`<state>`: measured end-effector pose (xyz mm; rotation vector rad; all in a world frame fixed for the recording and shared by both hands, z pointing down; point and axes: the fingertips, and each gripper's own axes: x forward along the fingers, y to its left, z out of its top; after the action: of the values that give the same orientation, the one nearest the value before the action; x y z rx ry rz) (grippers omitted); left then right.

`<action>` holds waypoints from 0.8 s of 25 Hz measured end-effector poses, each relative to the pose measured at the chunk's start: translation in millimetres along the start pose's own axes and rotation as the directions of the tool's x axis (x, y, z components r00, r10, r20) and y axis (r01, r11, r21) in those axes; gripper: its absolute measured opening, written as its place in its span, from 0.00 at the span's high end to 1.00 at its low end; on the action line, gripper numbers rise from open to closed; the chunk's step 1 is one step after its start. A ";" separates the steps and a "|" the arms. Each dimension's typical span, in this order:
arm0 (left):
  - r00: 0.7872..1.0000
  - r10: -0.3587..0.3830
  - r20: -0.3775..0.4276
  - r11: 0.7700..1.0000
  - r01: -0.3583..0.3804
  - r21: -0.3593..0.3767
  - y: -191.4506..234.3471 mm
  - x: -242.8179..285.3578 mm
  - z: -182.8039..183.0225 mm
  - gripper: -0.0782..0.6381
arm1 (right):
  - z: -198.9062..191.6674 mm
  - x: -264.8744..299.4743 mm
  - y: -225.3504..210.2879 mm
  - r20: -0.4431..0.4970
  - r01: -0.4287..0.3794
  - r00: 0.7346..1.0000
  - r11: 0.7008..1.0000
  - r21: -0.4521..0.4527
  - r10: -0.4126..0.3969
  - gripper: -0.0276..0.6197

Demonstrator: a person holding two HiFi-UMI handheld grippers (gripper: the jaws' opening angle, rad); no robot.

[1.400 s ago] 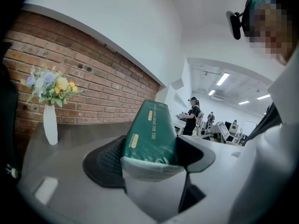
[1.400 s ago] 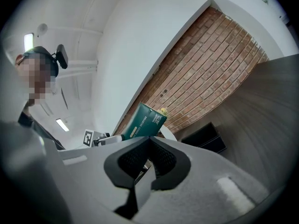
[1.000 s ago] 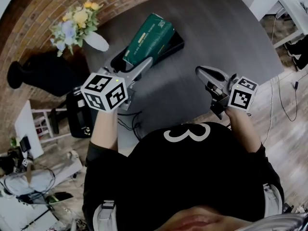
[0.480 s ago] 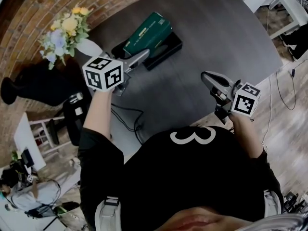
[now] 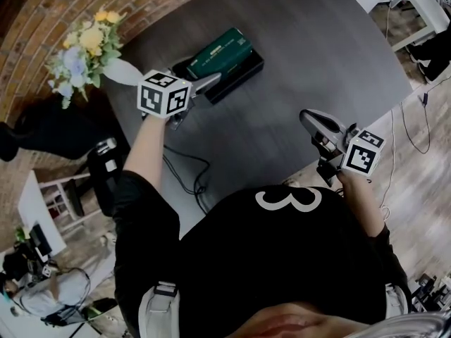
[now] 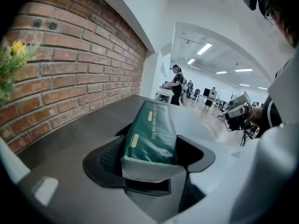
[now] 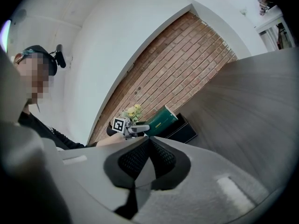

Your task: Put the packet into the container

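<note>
Dark grey tabletop [image 5: 310, 55] against a brick wall [image 5: 42, 20]; yellow and pale flowers [image 5: 81, 48] in a white vase [image 5: 121, 71] stand at the far left corner. Compared with one second ago, the left gripper [image 5: 210, 83] has travelled away from the person and further over the table. The green packet [image 5: 220, 51], which then stood steeply up, now lies much flatter. That gripper's jaws stand wide apart, pads pressed on either side of the packet's near end, so the packet is held. It hangs tilted over the black container [image 5: 243, 72], far end raised. Whether its underside touches the container I cannot tell. Writing: pale lettering runs lengthwise along the packet's top face, ending in "FOR YOU"; the words before it are too small to read. A small yellow label sits on its side, not legible. A large white "3" is printed on the person's black shirt [image 5: 282, 252]. The right gripper [image 5: 306, 117] sits about where it was, near the table's front edge, well apart from the container. Its jaws are closed together with nothing between them.
</note>
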<state>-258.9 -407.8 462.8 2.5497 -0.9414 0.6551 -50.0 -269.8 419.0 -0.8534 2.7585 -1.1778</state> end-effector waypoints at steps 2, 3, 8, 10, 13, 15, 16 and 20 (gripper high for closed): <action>1.000 0.004 -0.018 1.000 -0.004 0.011 3.6 7.9 -5.4 0.38 | -0.1 -3.3 -2.8 0.004 0.009 1.000 1.000 0.004 -0.009 0.95; 1.000 0.010 -0.025 1.000 -0.010 0.019 5.4 11.2 -6.1 0.38 | -0.5 -5.0 -4.6 0.005 0.012 1.000 1.000 0.008 -0.012 0.95; 0.995 -0.001 -0.098 1.000 0.002 0.015 10.5 31.4 -26.9 0.38 | -0.3 -8.3 -12.5 0.021 0.018 1.000 0.999 0.038 -0.019 0.95; 0.993 0.004 -0.122 1.000 -0.002 0.013 12.7 36.6 -33.1 0.38 | -1.2 -8.0 -12.4 0.021 0.016 1.000 0.999 0.040 -0.017 0.95; 0.990 0.015 -0.143 1.000 -0.014 0.011 15.5 43.6 -37.5 0.38 | -3.4 -10.6 -13.9 0.020 0.017 1.000 0.998 0.053 -0.018 0.95; 0.987 0.035 -0.154 0.999 -0.032 0.023 18.1 47.7 -38.6 0.37 | -4.7 -13.2 -16.6 0.019 0.025 0.999 0.998 0.060 -0.026 0.95; 0.986 0.044 -0.159 0.999 -0.040 0.031 19.2 49.4 -38.6 0.37 | -4.8 -14.4 -17.9 0.020 0.029 0.999 0.998 0.063 -0.030 0.95; 0.983 0.057 -0.173 0.998 -0.051 0.041 21.1 51.9 -33.6 0.36 | -5.4 -17.6 -20.0 0.023 0.036 0.999 0.997 0.071 -0.038 0.95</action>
<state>-248.4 -434.3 521.6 2.4571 -0.9486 0.9021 -26.8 -268.8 433.1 -0.9088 2.6760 -1.2534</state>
